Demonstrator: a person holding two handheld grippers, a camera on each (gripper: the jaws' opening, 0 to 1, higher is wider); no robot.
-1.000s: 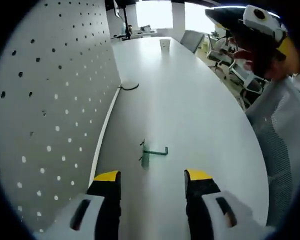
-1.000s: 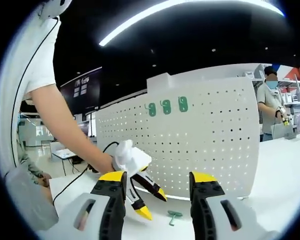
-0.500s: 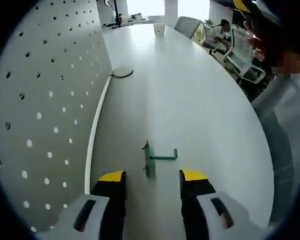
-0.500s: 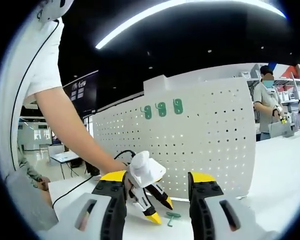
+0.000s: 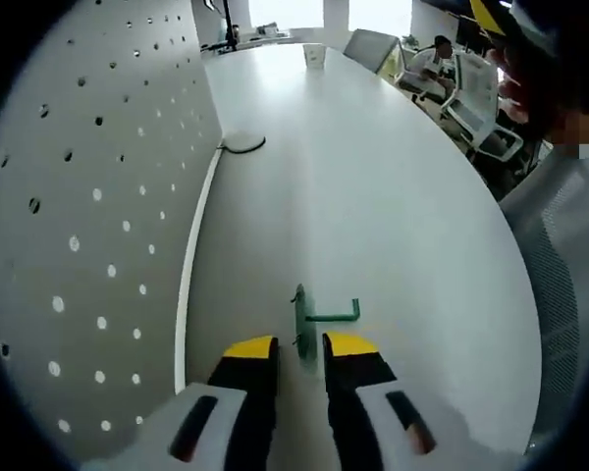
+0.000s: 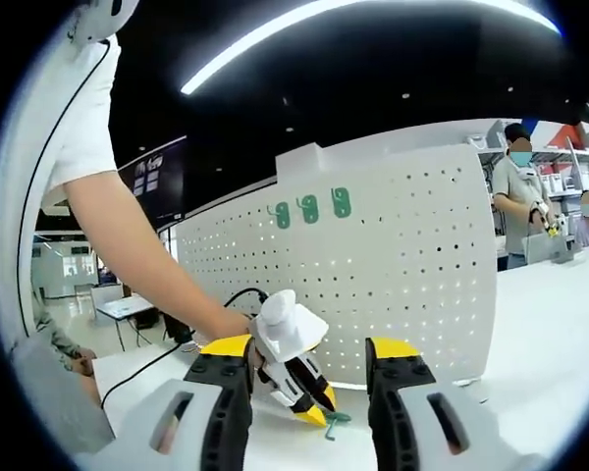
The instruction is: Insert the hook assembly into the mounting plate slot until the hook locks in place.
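Observation:
A small green hook [image 5: 312,318] lies on the white table [image 5: 373,196], its flat plate toward my left gripper [image 5: 299,345] and its arm pointing right. The left jaws have narrowed around the plate end, with a thin gap still showing on each side. In the right gripper view the left gripper [image 6: 319,412] tilts down onto the hook [image 6: 336,420] in front of the white pegboard [image 6: 402,265]. Three green hooks [image 6: 309,208] hang high on that board. My right gripper [image 6: 309,348] hovers open with nothing in it.
The pegboard [image 5: 79,196] stands along the table's left side. A black cable [image 5: 243,147] loops at its base and a paper cup [image 5: 315,57] sits far down the table. A person's arm [image 6: 128,245] holds the left gripper. People [image 6: 520,196] stand in the background.
My left gripper moved forward to the green hook and its jaws narrowed around the plate end. The right gripper stayed open and barely shifted.

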